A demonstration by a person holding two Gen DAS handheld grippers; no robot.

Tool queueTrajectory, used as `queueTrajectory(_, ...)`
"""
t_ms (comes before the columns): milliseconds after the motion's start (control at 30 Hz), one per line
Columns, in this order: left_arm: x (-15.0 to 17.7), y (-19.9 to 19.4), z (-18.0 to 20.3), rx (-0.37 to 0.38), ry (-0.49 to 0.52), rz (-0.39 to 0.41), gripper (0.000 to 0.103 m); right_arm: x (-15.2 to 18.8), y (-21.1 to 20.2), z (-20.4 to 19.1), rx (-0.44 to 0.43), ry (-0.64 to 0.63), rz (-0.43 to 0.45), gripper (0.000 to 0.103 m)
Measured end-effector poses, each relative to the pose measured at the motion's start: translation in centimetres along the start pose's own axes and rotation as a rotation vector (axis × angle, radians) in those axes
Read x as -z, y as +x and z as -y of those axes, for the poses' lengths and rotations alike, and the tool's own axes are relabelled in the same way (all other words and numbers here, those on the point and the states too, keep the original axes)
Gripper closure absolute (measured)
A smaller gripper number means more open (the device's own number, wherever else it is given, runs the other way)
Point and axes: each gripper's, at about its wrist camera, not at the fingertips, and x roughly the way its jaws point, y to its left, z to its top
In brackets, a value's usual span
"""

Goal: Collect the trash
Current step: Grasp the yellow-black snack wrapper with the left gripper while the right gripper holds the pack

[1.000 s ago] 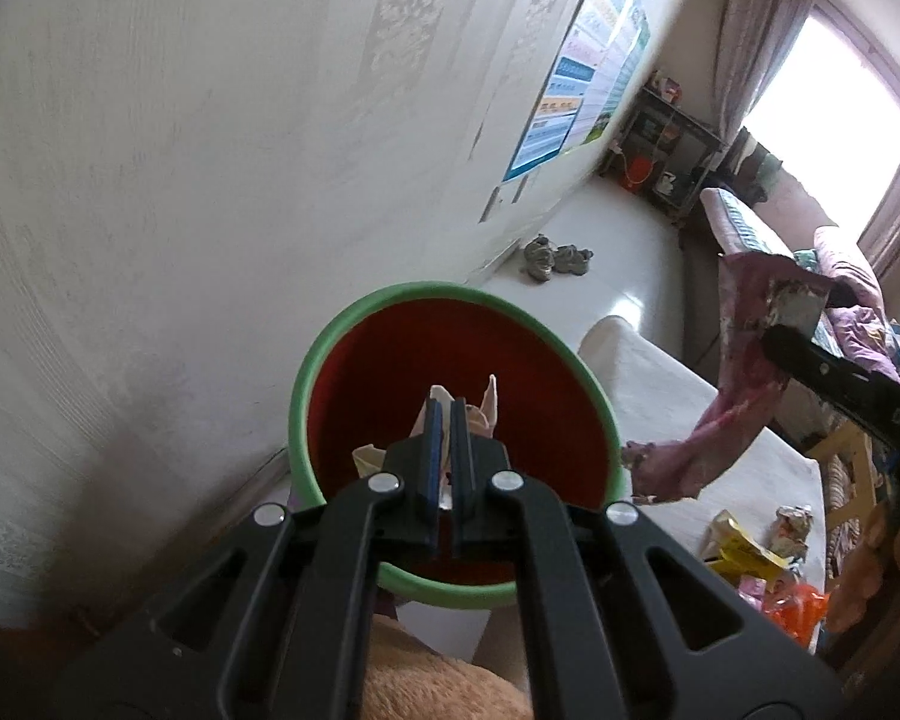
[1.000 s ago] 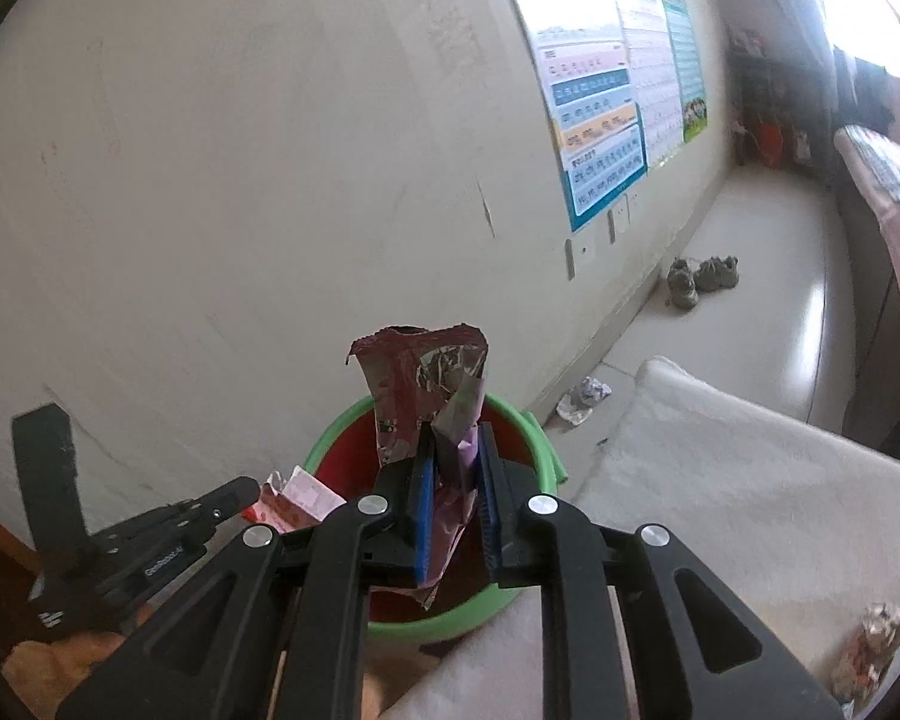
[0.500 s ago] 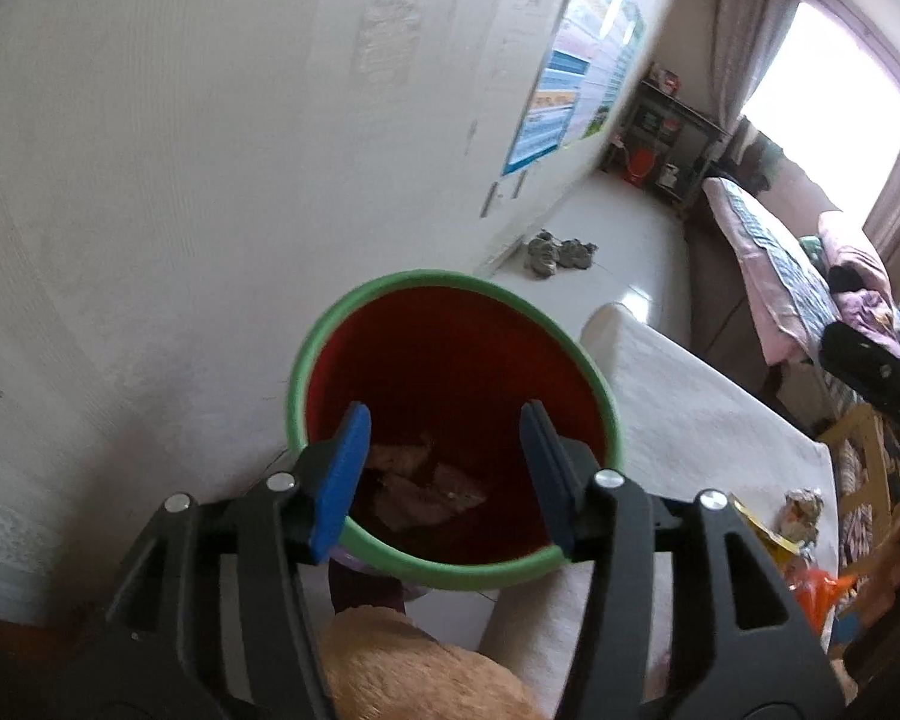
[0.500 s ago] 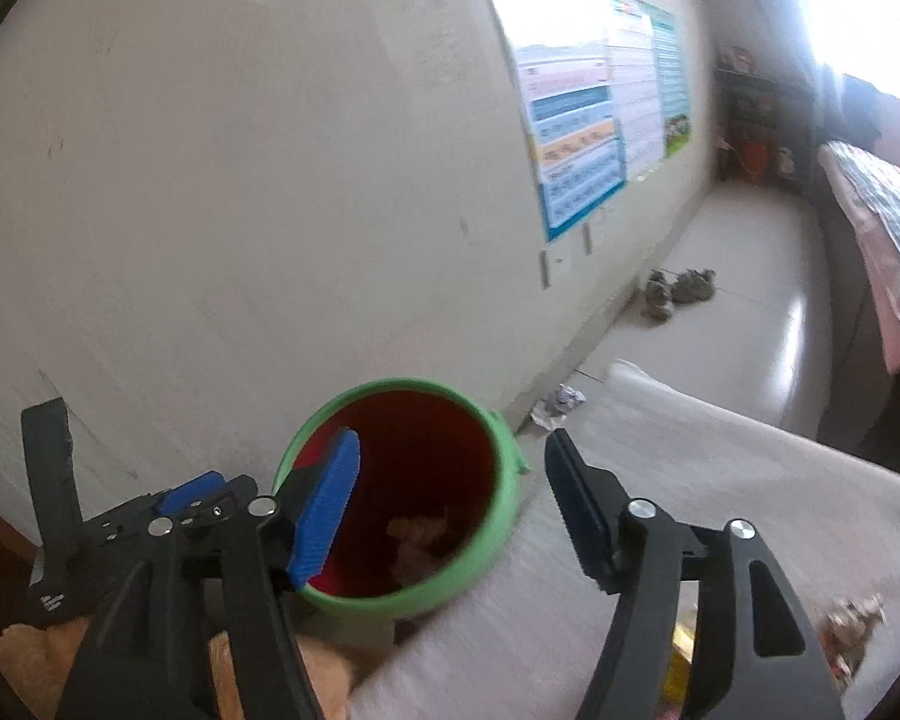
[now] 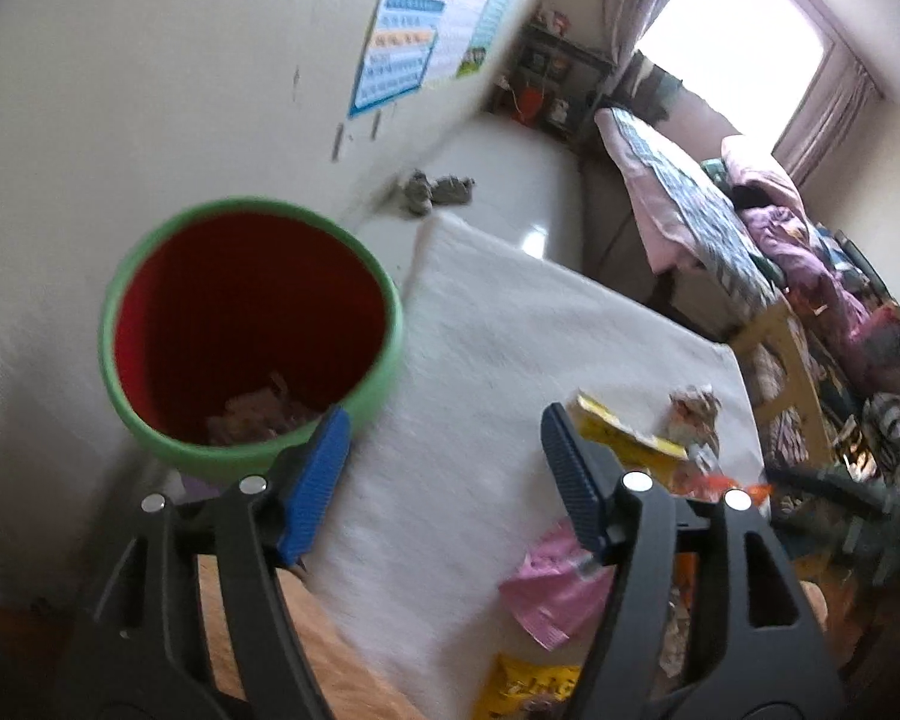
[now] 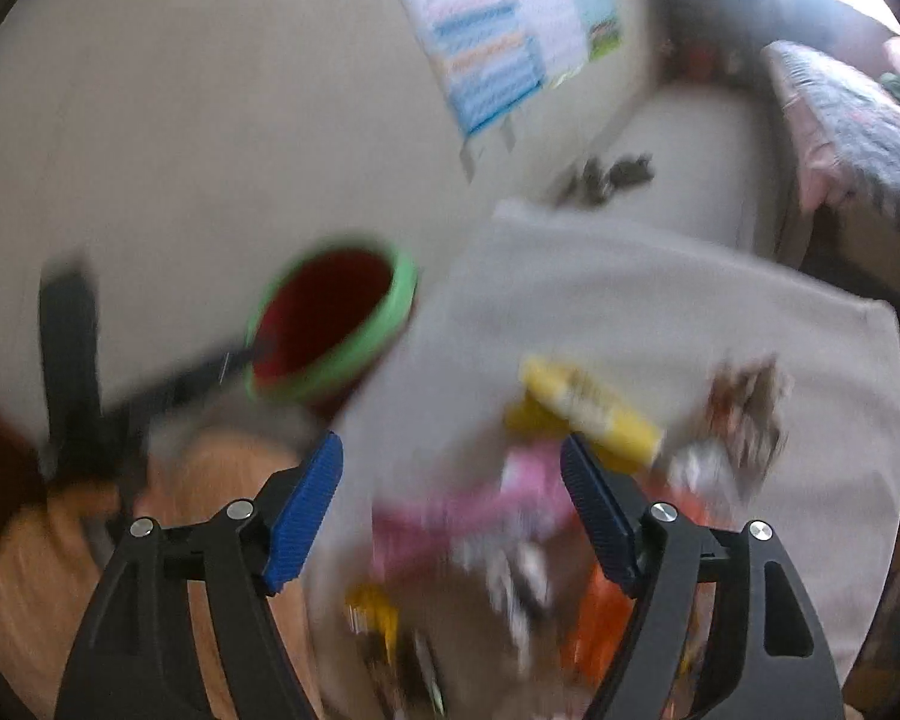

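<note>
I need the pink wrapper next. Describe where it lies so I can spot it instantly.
Start at the round bin with green rim and red inside by the wall, then cross the white cloth toward the litter at its near edge. The crumpled pink wrapper lies there, nearer than the long yellow packet and above a small yellow one; it is the only pink piece.

left gripper (image 5: 444, 468) opening, empty; right gripper (image 6: 450, 498) likewise
</note>
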Motion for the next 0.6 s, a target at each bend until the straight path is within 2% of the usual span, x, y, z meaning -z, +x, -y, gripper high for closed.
queueTrajectory(133, 0.9, 0.2, 0.7, 0.008, 0.016, -0.029, 0.04, 5.0, 2.2, -2.4, -0.054, -0.124, -0.162, 0.032)
queueTrajectory(233, 1.5, -0.4, 0.8, 0.006, 0.045, -0.04, 0.04, 7.8, 4.2, -4.0, -0.063, -0.205, -0.268, 0.041)
queueTrajectory(433, 3.1, -1.4, 1.7, 0.052, 0.113, -0.094, 0.034, 9.3, 7.6, -4.4, -0.044, -0.229, -0.4, 0.043)
queueTrajectory(500, 3.8, -1.7, 1.9, 0.057, 0.156, -0.117, 0.033, 10.1, 8.4, -3.9, -0.04, -0.224, -0.441, 0.052)
queueTrajectory(600, 5.0, -1.7, 2.4, 0.073, 0.208, -0.158, 0.033, 10.2, 8.3, -3.7, -0.054, -0.209, -0.434, 0.059)
